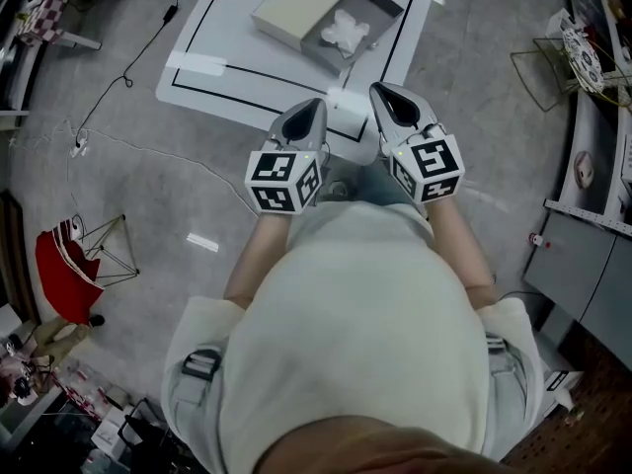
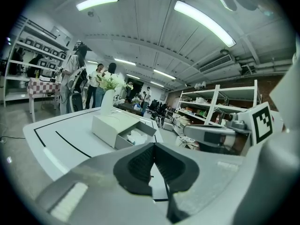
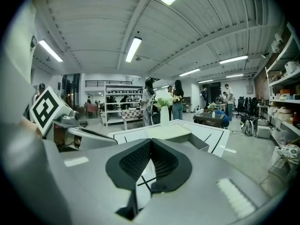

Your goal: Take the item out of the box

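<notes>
A workshop is stretching out around the person, with shelving along the walls, strip lights overhead and cables trailing over a grey floor. A white counter (image 1: 212, 57) with black lines is standing ahead. The box (image 1: 296, 8) is sitting on it, its grey tray showing open at one end. The item (image 1: 346, 33), a crumpled white thing, is lying in that open tray, untouched.

The left gripper (image 1: 314, 107) and the right gripper (image 1: 380, 89) are hanging side by side at the counter's near edge, well short of the box. Each is showing its jaws pressed together with nothing between them.

The step in hand is probably the reach to the box. To do it well, one gripper should be spreading its jaws before it arrives. It should then be coming down into the tray from above, clear of the walls, and straddling the item's bulk, not a loose edge. The item looks soft, so a full squeeze seems wise. The box looks light and may slide or lift, so the other gripper could be steadying its closed end.
</notes>
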{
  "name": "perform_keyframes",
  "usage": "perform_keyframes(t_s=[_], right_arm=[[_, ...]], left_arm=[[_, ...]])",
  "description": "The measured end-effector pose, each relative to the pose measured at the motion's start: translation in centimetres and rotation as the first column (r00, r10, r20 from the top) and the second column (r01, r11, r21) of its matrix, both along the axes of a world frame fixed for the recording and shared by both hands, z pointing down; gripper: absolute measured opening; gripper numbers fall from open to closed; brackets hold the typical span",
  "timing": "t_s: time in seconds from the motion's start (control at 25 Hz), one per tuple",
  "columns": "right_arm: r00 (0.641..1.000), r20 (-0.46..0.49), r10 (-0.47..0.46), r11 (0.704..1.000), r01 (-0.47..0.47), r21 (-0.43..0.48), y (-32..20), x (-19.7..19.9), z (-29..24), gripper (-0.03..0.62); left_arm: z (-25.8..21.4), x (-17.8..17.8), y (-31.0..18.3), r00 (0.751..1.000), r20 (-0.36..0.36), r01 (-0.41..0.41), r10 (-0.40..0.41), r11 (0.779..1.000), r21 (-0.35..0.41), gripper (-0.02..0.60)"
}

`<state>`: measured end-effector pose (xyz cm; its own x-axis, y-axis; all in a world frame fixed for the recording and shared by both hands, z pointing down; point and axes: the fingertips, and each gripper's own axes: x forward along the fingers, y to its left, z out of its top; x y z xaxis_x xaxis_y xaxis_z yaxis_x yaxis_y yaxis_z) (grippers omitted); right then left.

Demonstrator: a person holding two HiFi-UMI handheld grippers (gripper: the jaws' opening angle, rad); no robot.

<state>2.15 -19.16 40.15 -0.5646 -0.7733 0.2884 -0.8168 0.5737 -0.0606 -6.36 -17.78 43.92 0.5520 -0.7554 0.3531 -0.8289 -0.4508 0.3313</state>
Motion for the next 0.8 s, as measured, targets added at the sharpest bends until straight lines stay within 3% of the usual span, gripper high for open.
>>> perform_keyframes(t_s=[0.8], right_arm=[[0.984, -0.109, -0.138, 0.986, 0.126, -0.106, -11.7, -0.5, 5.5, -0.006]], left_arm=[[3.5, 0.0, -7.2, 0.996, -0.003, 0.085, -0.086, 0.994, -0.075, 0.0]])
